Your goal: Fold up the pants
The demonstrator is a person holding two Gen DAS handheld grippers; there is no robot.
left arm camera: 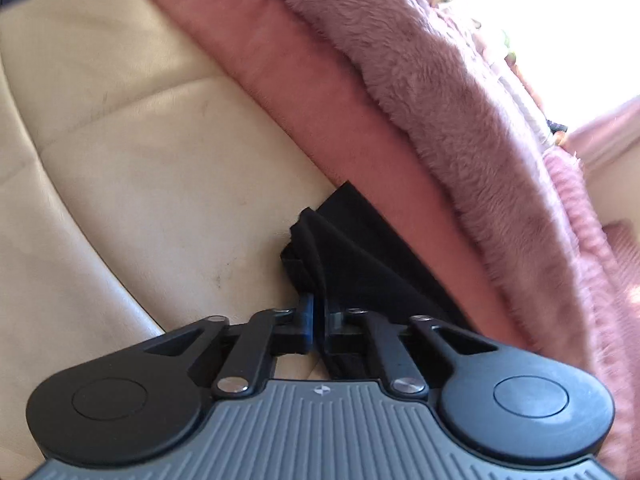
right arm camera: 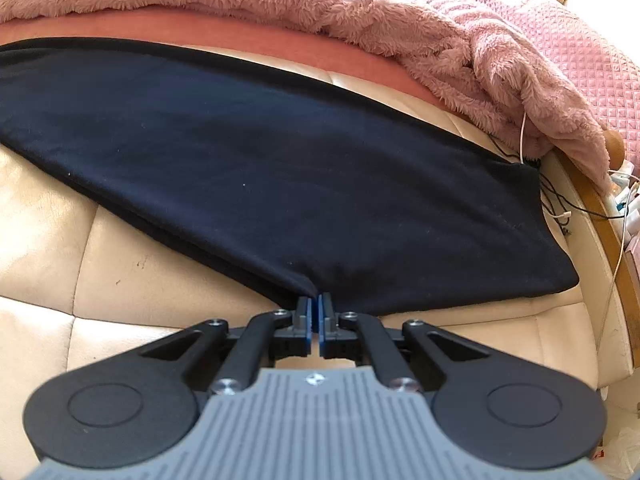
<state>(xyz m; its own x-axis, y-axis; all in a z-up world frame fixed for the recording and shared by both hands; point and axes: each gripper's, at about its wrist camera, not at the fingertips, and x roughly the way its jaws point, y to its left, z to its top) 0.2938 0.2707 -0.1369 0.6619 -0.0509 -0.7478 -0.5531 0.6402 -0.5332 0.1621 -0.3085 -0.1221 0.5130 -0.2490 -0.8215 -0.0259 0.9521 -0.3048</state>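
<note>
The pants (right arm camera: 280, 168) are lying flat and long on the cream couch (right arm camera: 132, 272), and everything here is being placed from them. The step looks like the start of a fold: both grippers are holding cloth, ready to carry it over. The right gripper (right arm camera: 314, 312) is sitting at the near edge of the pants, its jaws pressed together on a pinch of the black cloth. The left gripper (left arm camera: 318, 308) is at a bunched end of the pants (left arm camera: 340, 248), its jaws clamped on that cloth too. Next, I think both hands are needing to lift together and lay the held edge across to the far side, keeping the cloth smooth.

Behind the pants a fuzzy pink blanket (right arm camera: 280, 12) is piling up over a pink sheet (right arm camera: 200, 36). Past the right end of the pants thin cables (right arm camera: 556, 196) are trailing near a wooden edge (right arm camera: 612, 216)
</note>
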